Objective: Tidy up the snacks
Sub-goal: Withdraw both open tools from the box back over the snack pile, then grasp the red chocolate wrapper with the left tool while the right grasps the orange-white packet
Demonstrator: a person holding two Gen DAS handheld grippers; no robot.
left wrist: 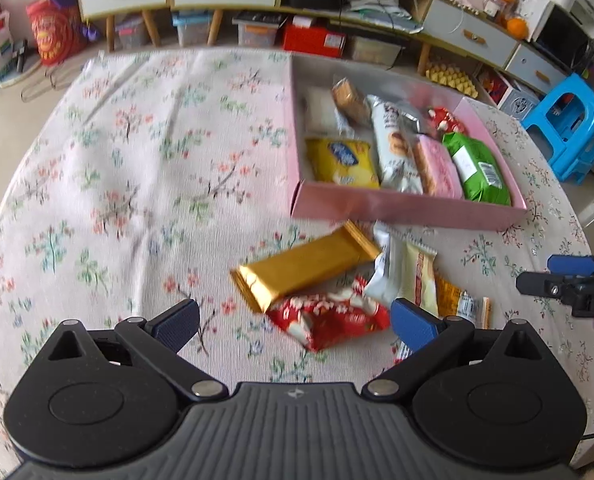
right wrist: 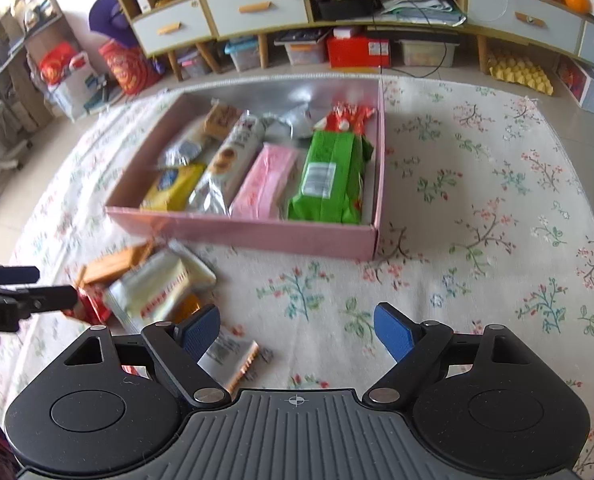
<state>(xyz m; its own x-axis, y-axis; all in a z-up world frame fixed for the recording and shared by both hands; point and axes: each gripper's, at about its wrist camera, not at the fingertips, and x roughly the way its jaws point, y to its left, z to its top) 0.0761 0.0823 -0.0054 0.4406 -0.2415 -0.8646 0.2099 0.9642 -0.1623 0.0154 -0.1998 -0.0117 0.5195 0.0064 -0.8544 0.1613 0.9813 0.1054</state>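
A pink box (left wrist: 401, 206) (right wrist: 257, 234) on the floral cloth holds several snack packs, among them a yellow one (left wrist: 343, 160), a pink one (right wrist: 265, 182) and a green one (left wrist: 479, 168) (right wrist: 329, 178). In front of it lies a loose pile: a gold bar (left wrist: 301, 266), a red wrapper (left wrist: 329, 318), pale packs (left wrist: 417, 276) (right wrist: 157, 292) and an orange sachet (left wrist: 451, 296). My left gripper (left wrist: 295, 326) stands open just above the red wrapper, touching nothing. My right gripper (right wrist: 297, 330) is open over bare cloth, a small striped pack (right wrist: 233, 356) under its left finger.
The round table's edge curves near on both sides. Beyond it stand a low cabinet with drawers (right wrist: 257, 8), storage boxes on the floor, a blue stool (left wrist: 573, 128) and red bags (left wrist: 55, 36). Each gripper shows at the edge of the other's view.
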